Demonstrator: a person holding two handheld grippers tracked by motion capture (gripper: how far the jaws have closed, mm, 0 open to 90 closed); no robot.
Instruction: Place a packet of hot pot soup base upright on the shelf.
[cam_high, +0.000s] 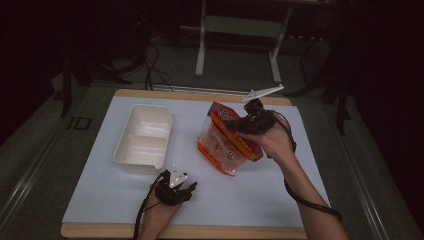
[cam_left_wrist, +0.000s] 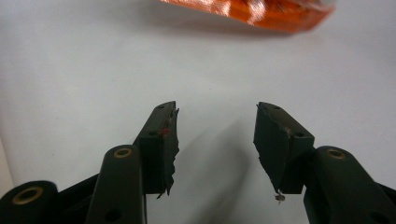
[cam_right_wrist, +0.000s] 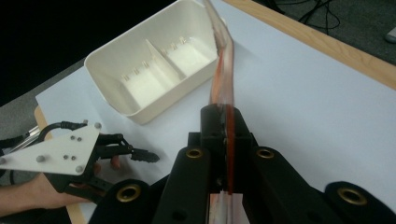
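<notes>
An orange snack bag (cam_high: 223, 146) is lifted and tilted over the middle of the white tabletop (cam_high: 260, 195). My right gripper (cam_high: 246, 123) is shut on its upper edge. In the right gripper view the bag's thin edge (cam_right_wrist: 223, 79) runs straight out from between the closed jaws of the right gripper (cam_right_wrist: 227, 112). My left gripper (cam_high: 176, 191) rests low near the front edge, open and holding nothing. In the left gripper view the left gripper (cam_left_wrist: 217, 114) stands wide apart above bare table, with the bag's bottom (cam_left_wrist: 252, 10) a little ahead.
A white two-compartment container (cam_high: 143, 139) sits empty at the table's left, also seen as the container (cam_right_wrist: 154, 70) in the right gripper view beside the left gripper (cam_right_wrist: 133, 155). The wooden table rim (cam_high: 200, 95) borders a dark floor with cables and a white frame (cam_high: 237, 30).
</notes>
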